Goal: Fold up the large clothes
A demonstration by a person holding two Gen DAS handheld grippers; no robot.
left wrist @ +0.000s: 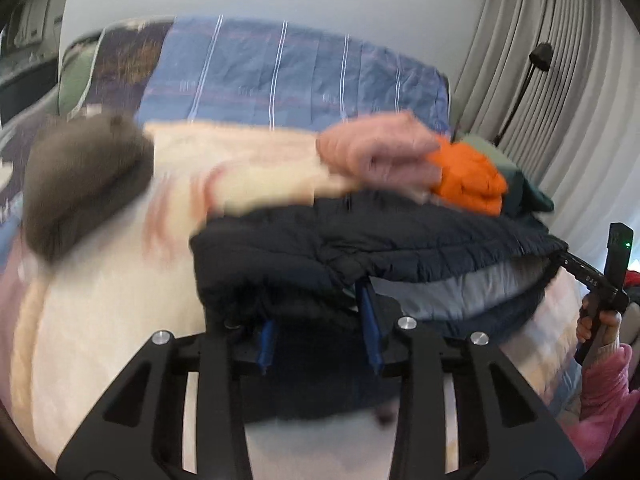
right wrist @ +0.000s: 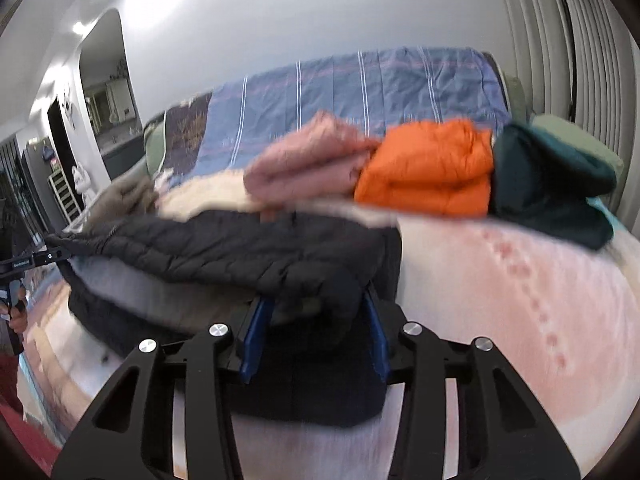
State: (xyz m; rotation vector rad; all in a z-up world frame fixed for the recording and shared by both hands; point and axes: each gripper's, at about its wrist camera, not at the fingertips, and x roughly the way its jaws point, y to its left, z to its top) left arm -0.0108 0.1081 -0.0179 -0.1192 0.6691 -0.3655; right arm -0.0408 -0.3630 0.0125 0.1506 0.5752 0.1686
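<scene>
1. Dark quilted jacket [left wrist: 360, 240] lies partly folded on the pale cream blanket [left wrist: 100, 300], one edge lifted so its grey lining [left wrist: 452, 292] shows between the layers; behind it sit folded pink [right wrist: 308, 164], orange [right wrist: 432, 168] and dark green [right wrist: 548, 184] garments, with a brown one [left wrist: 80, 184] off to one side
2. Writing: the right gripper's body, seen from the left wrist view, carries small pale letters, possibly "DAS" (too blurred to be sure); the label on the left gripper's body in the right wrist view is unreadable
3. Both views are smeared by motion blur, and jacket fabric hides the fingertips
4. Left gripper [left wrist: 320, 340]: blue pads stand moderately apart, clenched on a bunched jacket edge
5. Right gripper [right wrist: 316, 336]: jaws likewise partly apart, gripping a thick fold of the jacket hem
</scene>
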